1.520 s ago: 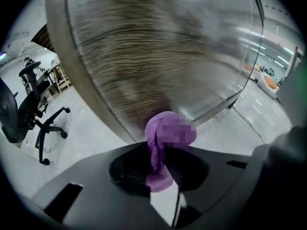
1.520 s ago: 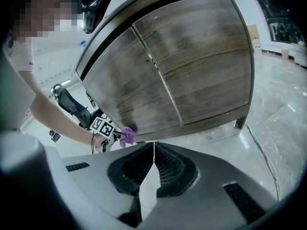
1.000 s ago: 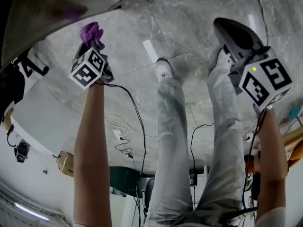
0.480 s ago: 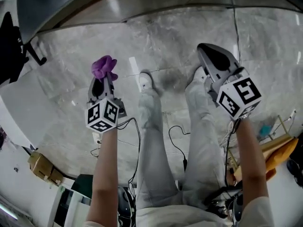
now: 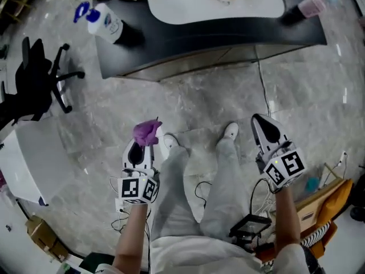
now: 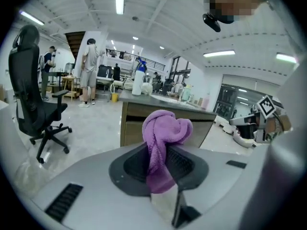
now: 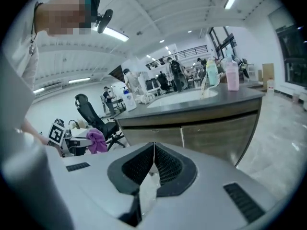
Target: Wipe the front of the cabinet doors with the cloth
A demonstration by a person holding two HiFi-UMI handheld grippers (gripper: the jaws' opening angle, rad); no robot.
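Note:
My left gripper is shut on a bunched purple cloth, which sticks up between its jaws in the left gripper view as the cloth. My right gripper is shut with nothing in it, its jaws pressed together. Both are held low over the floor, well short of the cabinet. The brown cabinet doors stand under a dark counter with a white sink; the same doors show beyond the cloth.
A black office chair stands to the left and a white table beside me. A spray bottle and a pink cup stand on the counter. Cables and boxes lie near my feet. People stand far off.
The head view has swung from the floor beneath me up to the cabinet and counter. Both grippers now sit lower in the frame; the cloth stays held in the left one.

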